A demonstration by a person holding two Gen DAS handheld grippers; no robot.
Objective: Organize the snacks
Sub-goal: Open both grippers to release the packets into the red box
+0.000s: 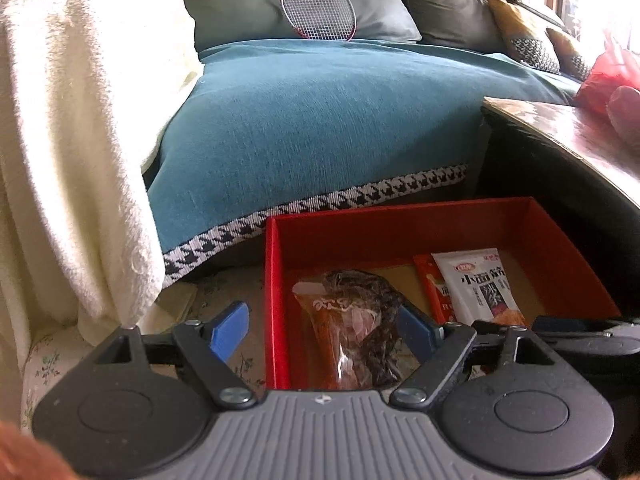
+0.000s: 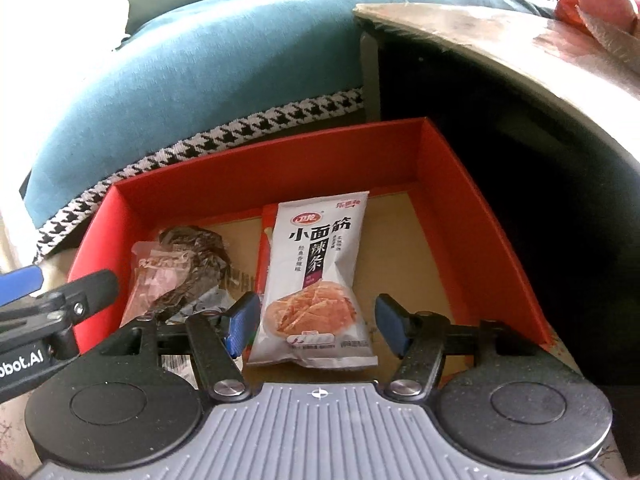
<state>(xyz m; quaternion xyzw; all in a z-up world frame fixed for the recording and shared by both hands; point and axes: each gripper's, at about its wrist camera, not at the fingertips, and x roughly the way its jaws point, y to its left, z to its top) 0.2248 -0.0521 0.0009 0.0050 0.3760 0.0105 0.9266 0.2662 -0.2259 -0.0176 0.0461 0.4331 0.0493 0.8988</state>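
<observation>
A red open box point(image 1: 400, 210) point(image 2: 260, 156) stands on the floor in front of the sofa. Inside it lie a clear pack of dark and orange snack point(image 1: 360, 320) point(image 2: 180, 268), a white packet with a picture of orange food point(image 1: 480, 284) point(image 2: 316, 264), and a red packet point(image 1: 434, 284) point(image 2: 266, 232) partly under the white one. My left gripper point(image 1: 322, 334) hangs open over the box's left wall, above the clear pack, holding nothing. My right gripper point(image 2: 316, 328) is open above the white packet's near end; its blue pads point(image 2: 242, 326) stand apart from the packet.
A sofa with a teal cover point(image 1: 320, 120) and a white blanket point(image 1: 80, 120) sits behind the box. A badminton racket point(image 1: 318, 10) leans on a cushion. A table point(image 1: 580, 132) with a red bag point(image 1: 608, 76) overhangs the box's right side. The floor point(image 1: 216, 300) is flower-patterned.
</observation>
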